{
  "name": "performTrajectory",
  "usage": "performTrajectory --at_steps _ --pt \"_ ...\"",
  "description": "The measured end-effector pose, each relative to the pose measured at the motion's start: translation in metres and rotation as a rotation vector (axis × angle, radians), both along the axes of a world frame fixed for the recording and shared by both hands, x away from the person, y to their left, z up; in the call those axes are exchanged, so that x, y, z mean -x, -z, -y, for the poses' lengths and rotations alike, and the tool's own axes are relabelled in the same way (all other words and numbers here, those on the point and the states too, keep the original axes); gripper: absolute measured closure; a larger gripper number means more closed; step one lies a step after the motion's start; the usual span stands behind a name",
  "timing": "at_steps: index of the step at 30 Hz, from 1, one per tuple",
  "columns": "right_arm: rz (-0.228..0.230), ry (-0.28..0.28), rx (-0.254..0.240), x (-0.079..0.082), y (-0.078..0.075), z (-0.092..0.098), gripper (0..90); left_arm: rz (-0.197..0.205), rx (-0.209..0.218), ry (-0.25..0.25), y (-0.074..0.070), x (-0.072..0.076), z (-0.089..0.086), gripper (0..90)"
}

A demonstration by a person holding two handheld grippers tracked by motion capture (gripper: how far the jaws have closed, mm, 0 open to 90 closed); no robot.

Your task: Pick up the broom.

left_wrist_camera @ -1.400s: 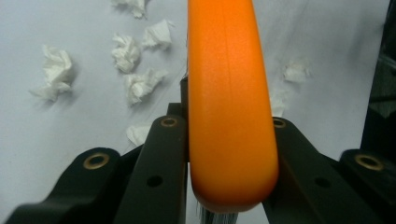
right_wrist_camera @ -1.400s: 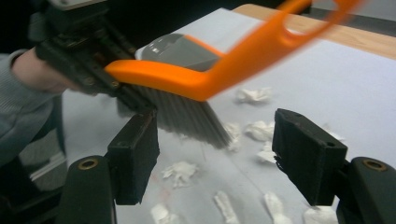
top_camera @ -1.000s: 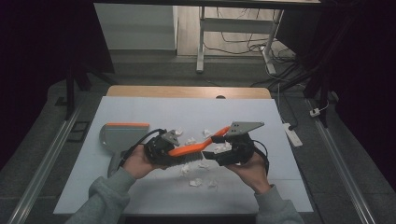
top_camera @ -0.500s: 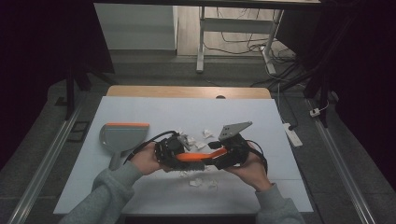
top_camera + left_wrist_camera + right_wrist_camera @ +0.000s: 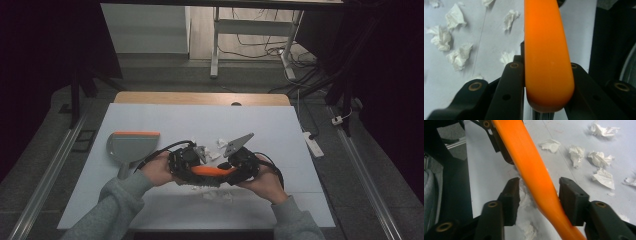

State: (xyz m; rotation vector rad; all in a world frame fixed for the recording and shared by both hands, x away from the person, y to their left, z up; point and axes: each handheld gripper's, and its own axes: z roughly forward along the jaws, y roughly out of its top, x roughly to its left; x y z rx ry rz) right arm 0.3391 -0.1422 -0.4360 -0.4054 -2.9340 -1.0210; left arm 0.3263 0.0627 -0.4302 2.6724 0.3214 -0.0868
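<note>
In the high view, the two hands meet low on the white surface, at about six o'clock from its centre, with the left tongs and the right tongs facing each other across an orange brush handle that lies level between them. A grey dustpan with an orange lip sits at about nine o'clock from the hands, just beside the left forearm, and crumpled paper scraps lie around the tongs, some at twelve o'clock and some at six. In the left gripper view, the left tongs are clamped on the rounded end of the orange brush handle, both black jaws pressing its sides; paper scraps dot the surface toward ten o'clock. In the right gripper view, the orange brush handle runs from eleven o'clock down to five o'clock through the right tongs, whose jaws have just been closing with the handle between them; the right-hand jaw seems to touch it, while a gap shows at the left-hand jaw, so the tongs stand apart around it. More paper scraps lie toward two o'clock.
</note>
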Motion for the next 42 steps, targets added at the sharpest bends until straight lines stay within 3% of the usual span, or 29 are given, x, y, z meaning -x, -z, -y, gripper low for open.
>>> performTrajectory --at_steps 8,11,12,14,15,16,17,19,23,27,30,36,42 --pt "-0.010 -0.063 0.018 0.004 0.002 -0.002 64.8 0.001 0.020 0.027 -0.001 -0.001 -0.005 77.9" --pt "0.028 -0.052 -0.010 0.005 -0.001 -0.002 65.9 0.024 0.078 0.000 -0.004 -0.002 -0.014 75.6" --pt "0.028 -0.046 -0.015 0.005 -0.002 -0.001 66.1 0.024 0.078 0.000 -0.004 -0.002 -0.014 73.7" --pt "0.029 -0.013 -0.028 0.004 -0.004 0.002 67.0 0.121 0.128 -0.084 -0.009 0.000 -0.024 61.8" --pt "0.033 0.010 -0.029 0.002 -0.005 0.004 67.1 0.150 0.156 -0.124 -0.012 0.002 -0.029 54.1" --pt "0.041 0.028 -0.028 0.001 -0.005 0.007 67.1 0.150 0.156 -0.124 -0.012 0.002 -0.029 45.8" --pt "0.042 0.046 -0.028 -0.001 -0.005 0.009 67.2 0.188 0.182 -0.168 -0.015 0.005 -0.035 39.3" --pt "0.045 0.077 -0.036 -0.003 -0.006 0.014 67.2 0.250 0.233 -0.251 -0.019 0.012 -0.047 34.2" --pt "0.053 0.112 -0.049 -0.007 -0.009 0.017 67.2 0.322 0.244 -0.348 -0.020 0.030 -0.071 30.5" --pt "0.065 0.140 -0.056 -0.011 -0.012 0.022 67.2 0.341 0.289 -0.443 -0.015 0.044 -0.093 29.3" --pt "0.077 0.171 -0.071 -0.014 -0.017 0.028 67.2 0.359 0.296 -0.499 -0.010 0.050 -0.107 28.9" --pt "0.095 0.252 -0.118 -0.026 -0.022 0.046 67.2 0.365 0.310 -0.581 0.007 0.060 -0.130 27.9" --pt "0.161 0.353 -0.125 -0.038 -0.030 0.067 67.2 0.364 0.311 -0.643 0.024 0.075 -0.152 25.9"
